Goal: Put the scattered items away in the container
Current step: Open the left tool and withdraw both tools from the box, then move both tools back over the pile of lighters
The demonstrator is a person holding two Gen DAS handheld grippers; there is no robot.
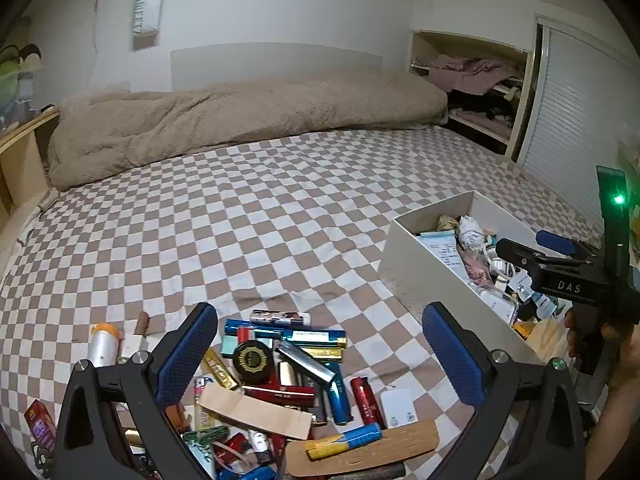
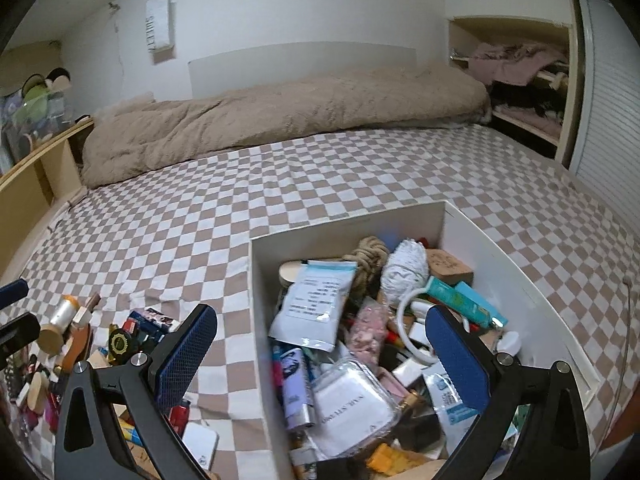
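Note:
A pile of small items (image 1: 280, 376) lies on the checkered bed: lighters, tubes, a round black tin (image 1: 253, 359) and a tan strip (image 1: 256, 412). My left gripper (image 1: 320, 352) hangs open and empty just above this pile. The white box (image 1: 424, 276) stands to the right, holding several packets and bits. My right gripper (image 2: 320, 356) is open and empty over the box's near left part (image 2: 260, 320), above a white pouch (image 2: 352, 404). The right gripper also shows in the left wrist view (image 1: 560, 264). The pile shows at the left in the right wrist view (image 2: 80, 352).
A beige duvet (image 1: 240, 128) lies rolled along the back of the bed. Open shelves with clothes (image 1: 476, 88) stand at the back right. A wooden shelf unit (image 2: 36, 176) runs along the left side. A white card (image 1: 398, 408) lies beside the pile.

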